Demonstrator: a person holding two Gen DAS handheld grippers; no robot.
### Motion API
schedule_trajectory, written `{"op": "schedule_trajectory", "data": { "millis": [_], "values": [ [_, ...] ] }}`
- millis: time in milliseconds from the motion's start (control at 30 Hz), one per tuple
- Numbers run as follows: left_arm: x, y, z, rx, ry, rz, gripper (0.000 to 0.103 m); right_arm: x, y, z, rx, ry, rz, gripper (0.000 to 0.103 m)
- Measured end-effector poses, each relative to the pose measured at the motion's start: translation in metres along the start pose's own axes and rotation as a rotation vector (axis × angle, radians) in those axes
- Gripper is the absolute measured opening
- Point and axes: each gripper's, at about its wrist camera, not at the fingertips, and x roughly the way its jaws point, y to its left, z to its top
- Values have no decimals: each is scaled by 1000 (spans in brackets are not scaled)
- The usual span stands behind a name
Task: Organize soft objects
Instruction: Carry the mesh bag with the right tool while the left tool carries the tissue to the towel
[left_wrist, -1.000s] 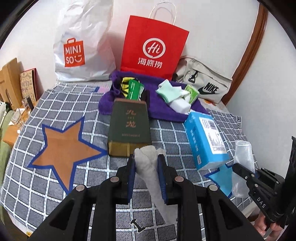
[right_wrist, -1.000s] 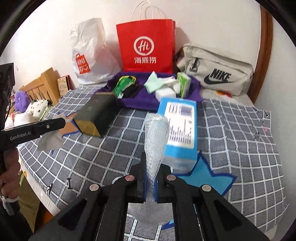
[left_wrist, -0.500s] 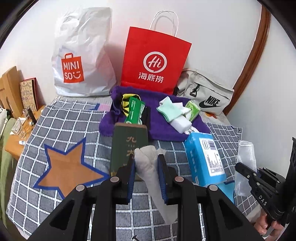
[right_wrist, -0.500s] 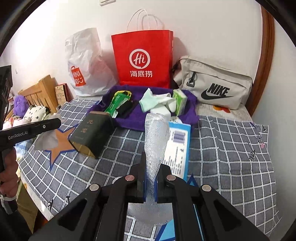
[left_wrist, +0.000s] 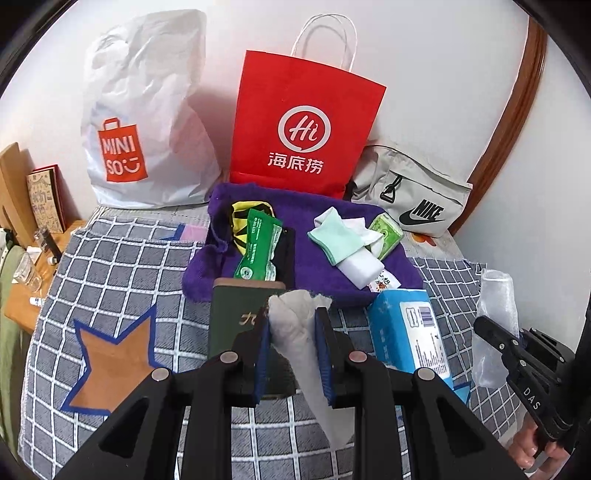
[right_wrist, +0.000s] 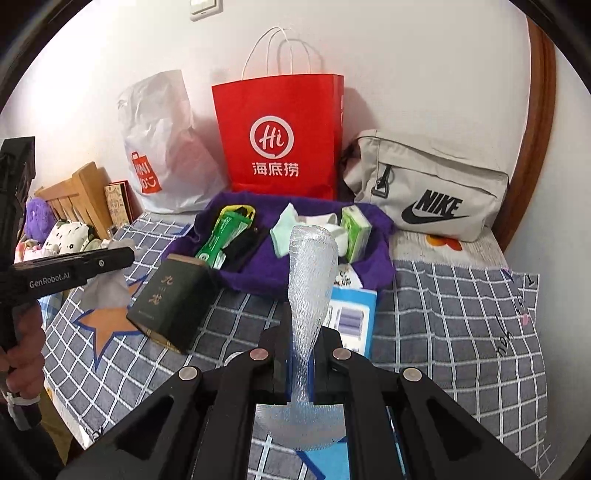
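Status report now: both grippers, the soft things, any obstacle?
Left gripper shut on white tissue. Right gripper shut on bubble wrap. Purple towel ahead, already holding socks. Dark green box and blue box lie between.

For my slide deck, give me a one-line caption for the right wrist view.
Right gripper pinching clear bubble wrap above a checked bedspread, facing a purple towel of soft items.

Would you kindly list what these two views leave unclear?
- Left wrist view: the green box's lower half is hidden behind the left claw and its white tissue.
- Right wrist view: the blue box's print is blurred and partly hidden by the bubble wrap in the right claw.
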Motion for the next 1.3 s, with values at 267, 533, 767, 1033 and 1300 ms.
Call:
{"op": "schedule_trajectory", "data": {
  "millis": [267, 533, 767, 1033, 1300],
  "values": [
    [19, 1, 18, -7, 22, 4, 22, 25, -8, 21, 13, 3, 9, 6],
    [49, 3, 41, -12, 56, -7, 22, 50, -17, 44, 16, 9, 37, 6],
    [75, 9, 59, -11, 81, 6, 22, 76, -23, 67, 8, 23, 45, 6],
    [96, 12, 78, -3, 98, 24, 22, 107, -35, 87, 42, 60, 99, 6],
    [122, 13, 99, 4, 105, 36, 22, 136, -38, 106, 37, 85, 113, 6]
  ]
}}
